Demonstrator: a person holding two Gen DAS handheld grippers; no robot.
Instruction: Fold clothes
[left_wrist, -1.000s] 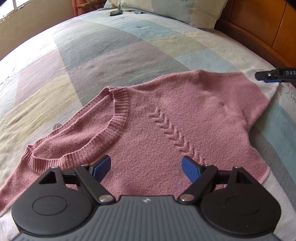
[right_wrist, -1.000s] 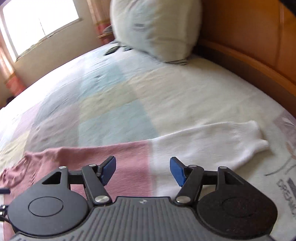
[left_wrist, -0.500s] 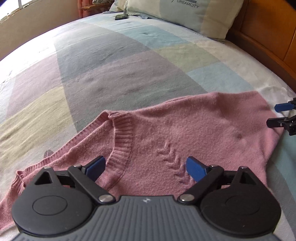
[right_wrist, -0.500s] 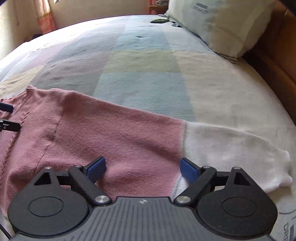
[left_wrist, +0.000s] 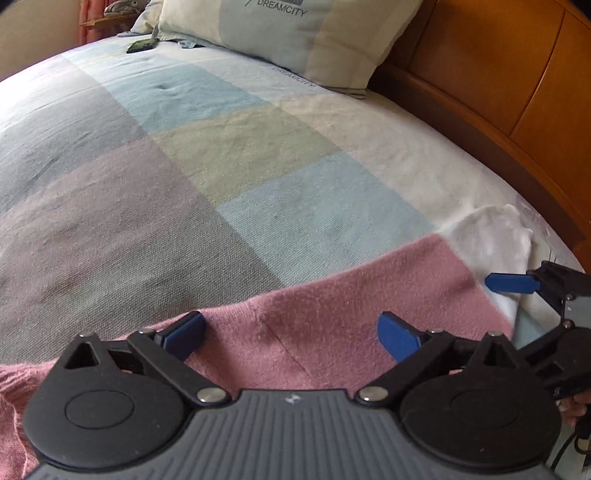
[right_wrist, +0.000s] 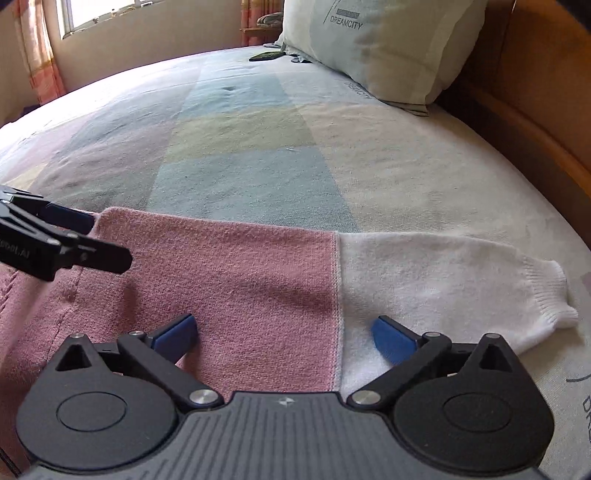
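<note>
A pink knit sweater (right_wrist: 236, 280) lies flat across the lower half of both views on a bed with a pastel patchwork sheet (right_wrist: 236, 147). Its sleeve runs to the right in the right wrist view, changing from pink to a white lower section (right_wrist: 443, 273) that ends in a ribbed cuff (right_wrist: 550, 295) at the right edge.

The right gripper (right_wrist: 283, 334) sits low in its own frame, jaws spread wide after just opening, straddling the pink-white seam with nothing pinched between the blue pads. The left gripper (left_wrist: 291, 332) is likewise spread wide, its jaws having just been opening, over the pink fabric near a seam line, gripping nothing.

Each tool shows in the other's view: the left one at the left edge, the right one at the lower right.

A pillow (left_wrist: 295, 33) printed DREAMCITY rests at the top of the frame against a wooden headboard (left_wrist: 498, 74), with a dark phone-like object (left_wrist: 142, 45) lying beside it.
</note>
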